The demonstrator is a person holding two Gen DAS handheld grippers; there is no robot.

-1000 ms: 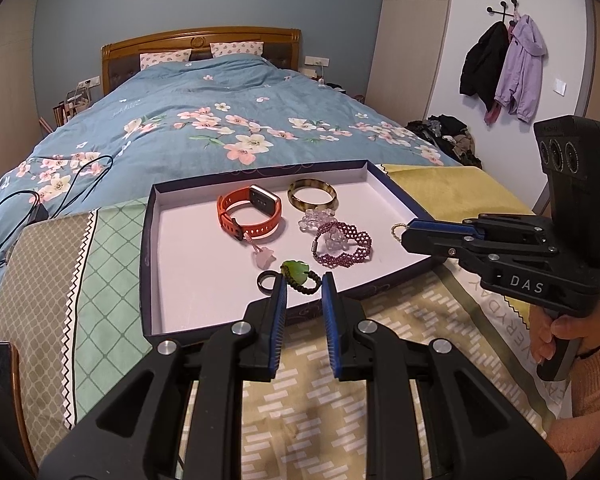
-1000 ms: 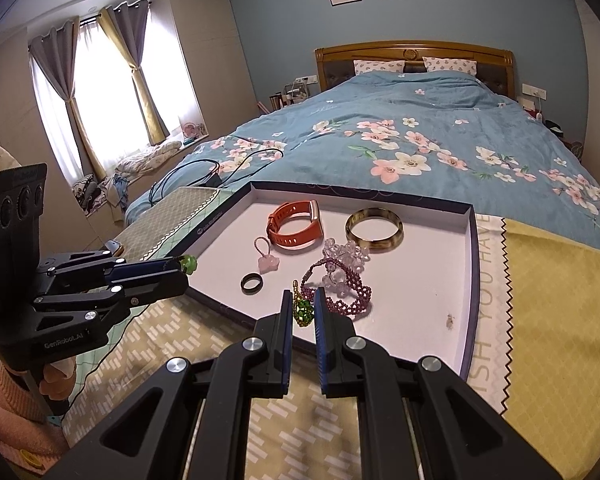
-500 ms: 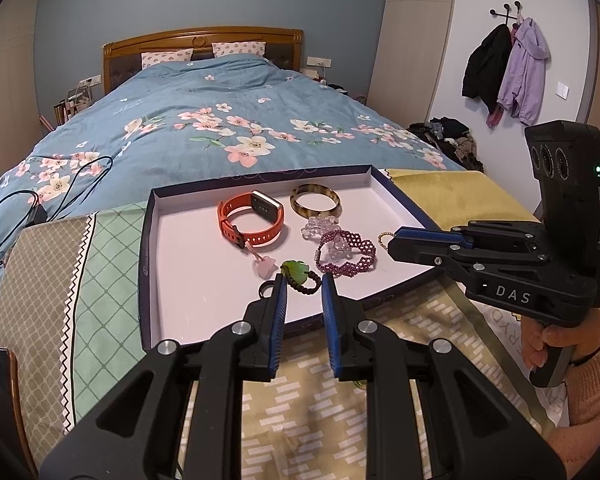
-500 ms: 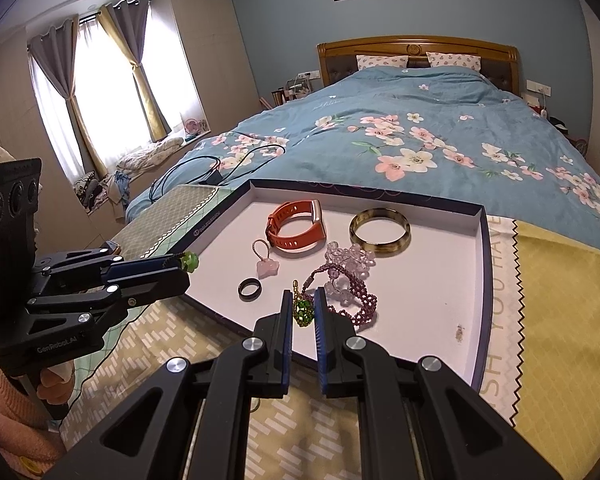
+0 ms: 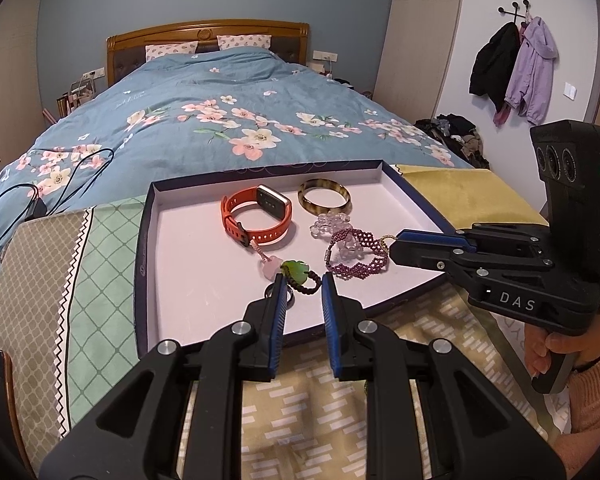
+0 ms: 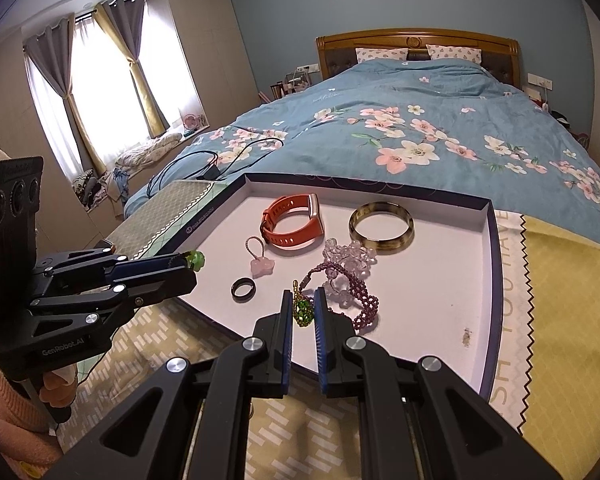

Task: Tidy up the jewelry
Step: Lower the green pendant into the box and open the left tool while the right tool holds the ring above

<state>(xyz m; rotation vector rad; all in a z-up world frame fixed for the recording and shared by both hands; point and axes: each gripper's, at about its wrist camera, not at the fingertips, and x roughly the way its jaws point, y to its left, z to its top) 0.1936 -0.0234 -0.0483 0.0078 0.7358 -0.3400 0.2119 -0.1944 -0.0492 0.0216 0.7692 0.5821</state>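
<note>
A shallow box lid point(image 5: 148, 240) point(image 6: 488, 280) with a white floor lies on the bed's foot. In it lie an orange watch point(image 5: 256, 216) point(image 6: 294, 220), a tortoiseshell bangle point(image 5: 324, 196) point(image 6: 381, 228), clear beads point(image 5: 330, 222), a purple beaded bracelet point(image 5: 358, 254) point(image 6: 360, 300), a pink charm point(image 5: 272, 268) point(image 6: 262, 266) and a black ring point(image 6: 243, 289). My left gripper point(image 5: 302, 282) point(image 6: 194, 262) is shut on a green jade bracelet point(image 5: 298, 274) over the lid's near edge. My right gripper point(image 6: 303, 308) point(image 5: 392, 246) is shut on a green beaded piece point(image 6: 303, 310).
The blue floral duvet point(image 5: 228, 120) stretches behind the lid. Black cables point(image 5: 40, 200) lie at its left. A patterned blanket point(image 5: 300, 392) covers the near end, with a yellow cloth point(image 5: 460, 192) at the right. Coats point(image 5: 512, 68) hang on the right wall.
Both grippers have drawn slightly back toward the lid's near edge, each still holding its piece. The items in the lid have not moved.
</note>
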